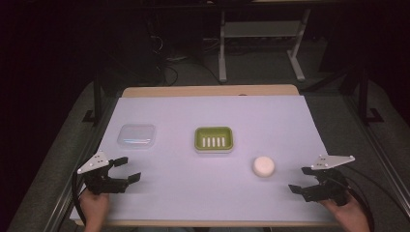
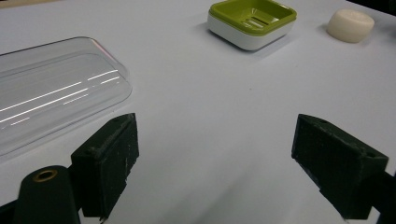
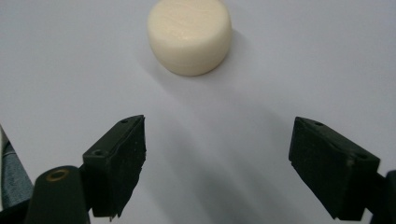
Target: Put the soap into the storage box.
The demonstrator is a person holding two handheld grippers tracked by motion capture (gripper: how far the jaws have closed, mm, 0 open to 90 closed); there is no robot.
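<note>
- Soap bar (image 1: 263, 166), round and cream-white, lies flat on the white table cover (image 1: 212, 193), toward the near right part of the table, just beyond our right gripper (image 1: 300, 180) and a little right of the green soap dish (image 1: 213, 139) at the table's middle.
- Right gripper hovers low with its jaws spread wide and nothing between them; in the right gripper view the soap bar (image 3: 189, 35) sits ahead of the jaws, slightly left of their centre line.
- Left gripper (image 1: 126, 169) waits near the near left corner, jaws also spread and empty, with the clear plastic lid (image 1: 137, 136) just beyond it.
- We judge the step in hand to be reaching for the soap. To do it well we should shift slightly so the bar centres between the jaws, then move forward until the pads straddle its widest part.
- We should keep the pads low and level against the curved side wall, and close gently: the round, smooth bar could squirt out of an off-centre pinch.
- The dish (image 2: 252, 22) stands empty and well clear of the approach.
</note>
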